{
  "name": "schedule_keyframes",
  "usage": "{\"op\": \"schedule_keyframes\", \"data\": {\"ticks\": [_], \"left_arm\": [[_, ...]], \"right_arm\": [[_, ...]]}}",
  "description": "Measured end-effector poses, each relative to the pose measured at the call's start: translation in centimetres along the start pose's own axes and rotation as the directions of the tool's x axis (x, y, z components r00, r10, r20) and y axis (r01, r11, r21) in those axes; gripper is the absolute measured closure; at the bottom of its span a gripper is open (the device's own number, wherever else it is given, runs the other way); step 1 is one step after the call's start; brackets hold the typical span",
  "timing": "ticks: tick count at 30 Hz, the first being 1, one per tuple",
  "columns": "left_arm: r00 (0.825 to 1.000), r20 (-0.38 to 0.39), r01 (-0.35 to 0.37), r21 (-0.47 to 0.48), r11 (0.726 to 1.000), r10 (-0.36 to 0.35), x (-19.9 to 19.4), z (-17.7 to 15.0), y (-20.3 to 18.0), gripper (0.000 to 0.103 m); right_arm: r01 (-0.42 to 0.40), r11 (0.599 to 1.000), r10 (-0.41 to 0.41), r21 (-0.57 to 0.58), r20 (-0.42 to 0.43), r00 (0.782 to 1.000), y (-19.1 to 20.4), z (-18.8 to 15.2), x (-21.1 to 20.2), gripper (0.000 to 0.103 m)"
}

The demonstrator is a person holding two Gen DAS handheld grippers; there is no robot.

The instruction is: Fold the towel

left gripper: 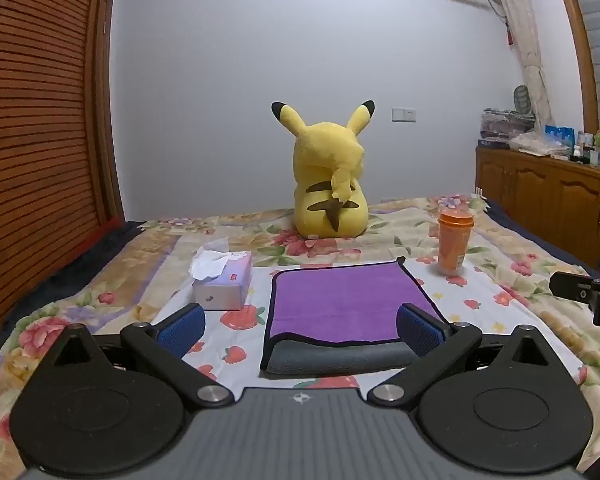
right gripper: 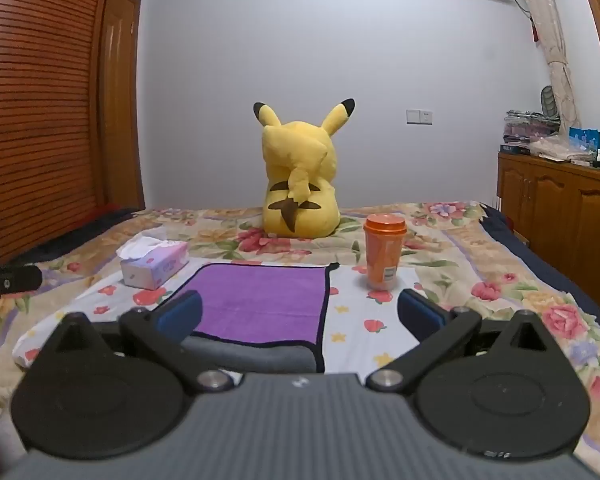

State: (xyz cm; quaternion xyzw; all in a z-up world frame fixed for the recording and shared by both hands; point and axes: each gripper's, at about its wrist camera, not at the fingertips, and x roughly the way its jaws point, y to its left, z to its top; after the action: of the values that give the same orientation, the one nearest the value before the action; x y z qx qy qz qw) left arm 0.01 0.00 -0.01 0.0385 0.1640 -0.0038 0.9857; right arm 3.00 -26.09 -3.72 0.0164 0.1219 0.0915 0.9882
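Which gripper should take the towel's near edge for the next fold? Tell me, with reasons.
Left, probably. The left gripper is open with the towel centred between its fingers. The right gripper is open too, but the towel sits toward its left finger, the orange cup ahead.

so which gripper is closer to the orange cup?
Right. The right gripper sits just short of the orange cup; the left gripper is over the towel, farther left.
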Motion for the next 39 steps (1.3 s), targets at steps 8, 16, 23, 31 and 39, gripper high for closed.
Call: {"op": "schedule_keyframes", "data": {"ticks": [8, 16, 23, 31, 39], "left_arm": [[1.0, 0.004, 0.0, 0.006, 1.0, 0.0, -0.1, -0.03, -0.18, 0.0], [1.0, 0.0, 0.001, 0.003, 1.0, -0.001, -0.04, -0.05, 0.11, 0.0], [1.0, -0.001, 0.0, 0.006, 1.0, 0.0, 0.01, -0.02, -0.02, 0.0], [1.0, -0.001, 0.0, 0.007, 1.0, 0.0, 0.01, -0.02, -0.02, 0.0], [1.0, -0.002, 0.0, 0.008, 1.0, 0.0, 0.02, -0.02, -0.03, 0.0]], "right_arm": [[-0.001, 1.0, 0.001, 0.004, 0.003, 1.0, -0.1, -0.01, -0.03, 0.0], [-0.002, 1.0, 0.002, 0.003, 0.005, 1.0, 0.11, 0.18, -0.08, 0.0], [-0.001, 1.0, 0.0, 0.005, 0.006, 1.0, -0.08, -0.21, 0.01, 0.0], [0.0, 1.0, 0.0, 0.011, 0.006, 1.0, -0.22, 0.07, -0.11, 0.0], [0.0, 1.0, 0.0, 0.012, 0.008, 1.0, -0.23, 0.05, -0.14, 0.0]]}}
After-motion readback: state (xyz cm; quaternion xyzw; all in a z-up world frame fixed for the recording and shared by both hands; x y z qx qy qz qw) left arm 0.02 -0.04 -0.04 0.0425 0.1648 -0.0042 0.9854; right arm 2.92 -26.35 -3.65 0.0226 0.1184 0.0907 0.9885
